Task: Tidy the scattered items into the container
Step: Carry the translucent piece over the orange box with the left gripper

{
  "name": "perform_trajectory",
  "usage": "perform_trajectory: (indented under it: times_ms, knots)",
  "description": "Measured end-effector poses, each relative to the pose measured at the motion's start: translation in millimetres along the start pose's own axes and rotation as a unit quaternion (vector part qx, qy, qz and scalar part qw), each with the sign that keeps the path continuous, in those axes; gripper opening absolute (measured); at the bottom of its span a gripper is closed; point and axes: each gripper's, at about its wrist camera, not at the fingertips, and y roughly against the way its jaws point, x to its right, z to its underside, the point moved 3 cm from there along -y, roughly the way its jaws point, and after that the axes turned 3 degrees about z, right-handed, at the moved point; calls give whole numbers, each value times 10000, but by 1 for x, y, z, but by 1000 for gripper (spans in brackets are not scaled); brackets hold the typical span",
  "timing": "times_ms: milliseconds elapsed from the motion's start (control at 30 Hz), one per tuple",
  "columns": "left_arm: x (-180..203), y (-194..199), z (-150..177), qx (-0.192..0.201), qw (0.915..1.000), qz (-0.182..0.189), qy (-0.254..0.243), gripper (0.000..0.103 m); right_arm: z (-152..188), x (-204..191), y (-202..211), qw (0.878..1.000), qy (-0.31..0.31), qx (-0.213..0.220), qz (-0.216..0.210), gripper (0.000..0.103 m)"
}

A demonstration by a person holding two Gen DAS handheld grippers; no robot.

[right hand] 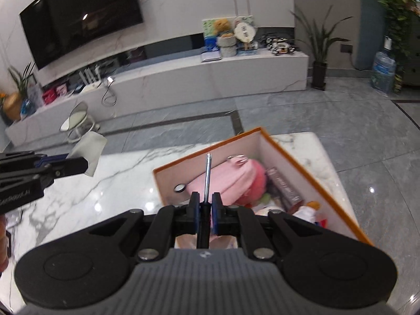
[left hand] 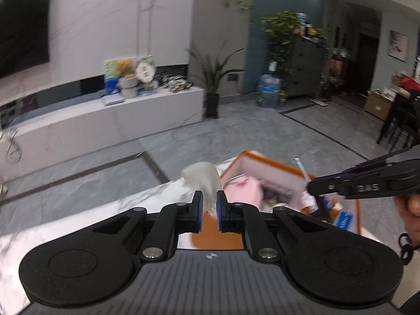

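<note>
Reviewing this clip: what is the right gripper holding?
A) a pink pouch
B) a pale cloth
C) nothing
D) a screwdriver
D: the right gripper is shut on the screwdriver, whose metal shaft points out over the orange box.

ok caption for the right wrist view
Right gripper clamps a screwdriver above the orange box on the marble table.

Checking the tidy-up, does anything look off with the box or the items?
Nothing spilled or damaged. The orange box sits askew on the marble table, already crowded; the screwdriver and pale crumpled item are still outside it.
</note>
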Motion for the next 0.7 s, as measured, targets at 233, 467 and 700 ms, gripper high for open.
perform_trajectory:
  times_ms: [233,467,700]
  knots:
    - [38,-9,-17,91,9992,247,-303,12,-6,29,16,9992,-309,218,106,10]
    - [69,-16,-31,209,9976,422,-511,12,-9,50,30,9976,-547,389,181,10]
    - [103,-17,-40,384,9940,753,-698,12,-9,75,44,9950,-766,543,332,10]
